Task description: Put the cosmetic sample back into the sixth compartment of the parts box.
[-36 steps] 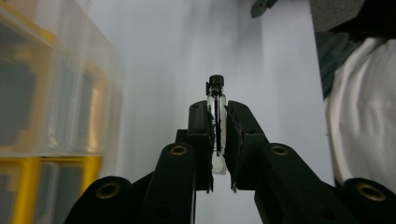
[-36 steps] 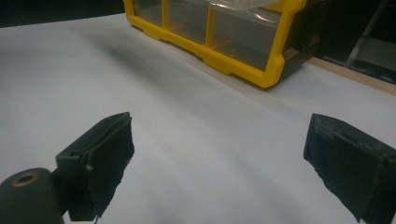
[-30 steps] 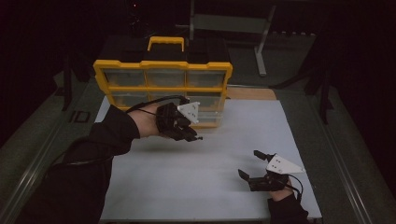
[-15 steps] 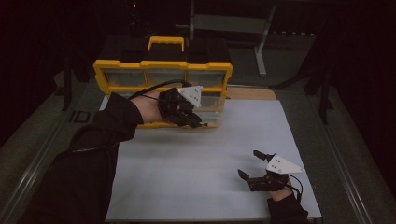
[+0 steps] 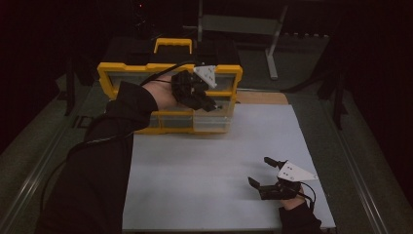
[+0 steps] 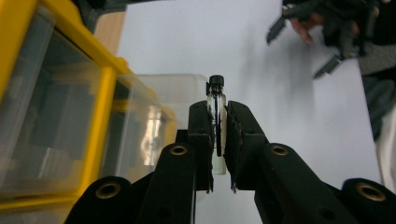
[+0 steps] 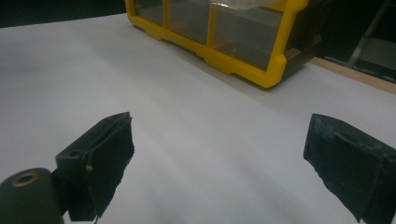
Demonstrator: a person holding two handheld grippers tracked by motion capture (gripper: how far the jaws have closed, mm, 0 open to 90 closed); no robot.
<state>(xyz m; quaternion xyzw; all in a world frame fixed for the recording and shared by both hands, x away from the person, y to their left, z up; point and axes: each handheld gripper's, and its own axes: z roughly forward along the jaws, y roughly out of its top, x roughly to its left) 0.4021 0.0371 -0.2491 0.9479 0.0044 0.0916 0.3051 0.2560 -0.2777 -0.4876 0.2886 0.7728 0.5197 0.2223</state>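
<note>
My left gripper (image 5: 214, 104) is raised in front of the yellow drawer organizer (image 5: 113, 69), at its right-hand drawers. Its jaws are shut on a small clear glass vial with a black cap (image 6: 216, 95), which stands upright between the pads (image 6: 201, 128). A clear drawer (image 6: 180, 91) sticks out of the organizer (image 6: 105, 100) just behind the vial. My right gripper (image 5: 265, 170) rests low over the white sheet (image 5: 204, 165) at the front right, jaws wide open with nothing between them. In the right gripper view the two pads (image 7: 109, 149) frame bare white sheet (image 7: 205, 154).
The organizer has a yellow handle (image 5: 173, 44) on top and stands at the far edge of the white sheet. A strip of bare wooden tabletop (image 5: 260, 97) shows to its right. A grey metal stand (image 5: 272, 53) rises behind the table. Dark surroundings beyond.
My left gripper has risen and moved toward the organizer's front, from over the sheet to level with the upper right drawers. The right gripper has stayed put.
</note>
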